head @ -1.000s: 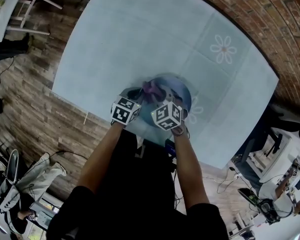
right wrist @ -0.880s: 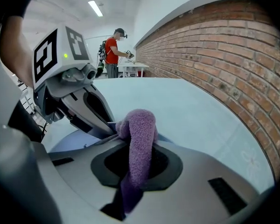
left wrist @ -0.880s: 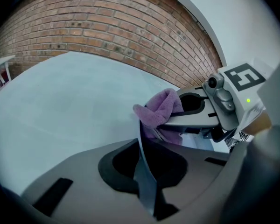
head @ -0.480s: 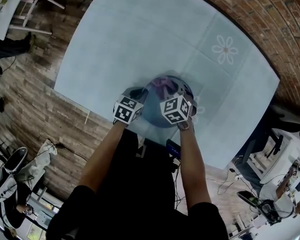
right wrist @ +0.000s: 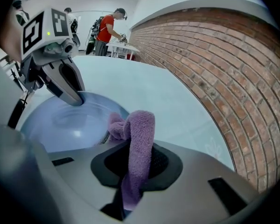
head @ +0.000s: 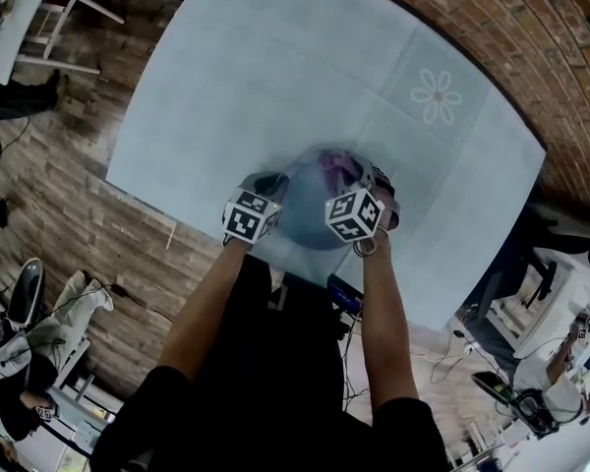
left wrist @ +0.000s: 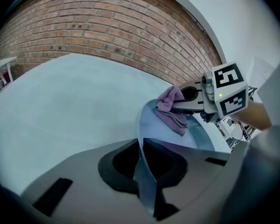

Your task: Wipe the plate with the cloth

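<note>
A blue plate (head: 310, 214) lies near the front edge of the table. My left gripper (head: 275, 190) is shut on the plate's left rim; in the left gripper view the thin rim (left wrist: 143, 171) runs between its jaws. My right gripper (head: 352, 177) is shut on a purple cloth (head: 336, 168), which rests on the plate's far right part. In the right gripper view the cloth (right wrist: 137, 143) hangs bunched between the jaws over the plate (right wrist: 60, 125), with the left gripper (right wrist: 77, 98) on the opposite rim. From the left gripper view the cloth (left wrist: 170, 110) lies on the plate (left wrist: 186, 136).
The table carries a pale blue cloth (head: 275, 77) with a flower print (head: 437, 96). Its front edge runs just below the plate. A brick surface (head: 531, 57) borders the far right. A person in a red shirt (right wrist: 111, 29) stands at a white table far behind.
My right gripper has slid the purple cloth across the plate toward the right. The left gripper and the plate have stayed where they were.
</note>
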`<state>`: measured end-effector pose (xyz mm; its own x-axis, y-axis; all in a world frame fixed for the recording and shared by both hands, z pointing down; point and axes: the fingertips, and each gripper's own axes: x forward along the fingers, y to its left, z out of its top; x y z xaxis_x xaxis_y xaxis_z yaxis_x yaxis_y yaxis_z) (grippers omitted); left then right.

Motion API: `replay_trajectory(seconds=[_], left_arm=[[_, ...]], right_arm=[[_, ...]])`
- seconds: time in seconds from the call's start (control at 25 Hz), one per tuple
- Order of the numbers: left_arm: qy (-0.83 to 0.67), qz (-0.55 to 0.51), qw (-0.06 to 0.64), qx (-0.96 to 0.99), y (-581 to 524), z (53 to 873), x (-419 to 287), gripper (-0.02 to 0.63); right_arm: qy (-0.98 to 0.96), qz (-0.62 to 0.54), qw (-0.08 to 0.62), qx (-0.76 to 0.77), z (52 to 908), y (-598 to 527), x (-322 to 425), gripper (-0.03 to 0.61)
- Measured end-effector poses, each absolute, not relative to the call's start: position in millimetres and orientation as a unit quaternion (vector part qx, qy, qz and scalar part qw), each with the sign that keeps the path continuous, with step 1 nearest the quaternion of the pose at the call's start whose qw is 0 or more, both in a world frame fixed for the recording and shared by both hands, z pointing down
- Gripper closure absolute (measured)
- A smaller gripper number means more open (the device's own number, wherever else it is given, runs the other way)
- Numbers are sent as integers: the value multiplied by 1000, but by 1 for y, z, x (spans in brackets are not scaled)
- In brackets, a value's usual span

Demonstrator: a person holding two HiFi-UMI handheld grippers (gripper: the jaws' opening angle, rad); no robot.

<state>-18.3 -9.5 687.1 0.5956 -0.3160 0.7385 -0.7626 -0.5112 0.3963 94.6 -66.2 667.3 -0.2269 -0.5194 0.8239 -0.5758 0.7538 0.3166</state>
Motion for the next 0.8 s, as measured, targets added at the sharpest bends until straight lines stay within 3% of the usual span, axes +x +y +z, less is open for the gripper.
replay_trajectory(seconds=[0.8], left_arm=[[-342, 293, 383, 806, -9, 688, -19, 561]], right_arm=[[-706, -64, 637, 302, 670, -3, 159, 518]])
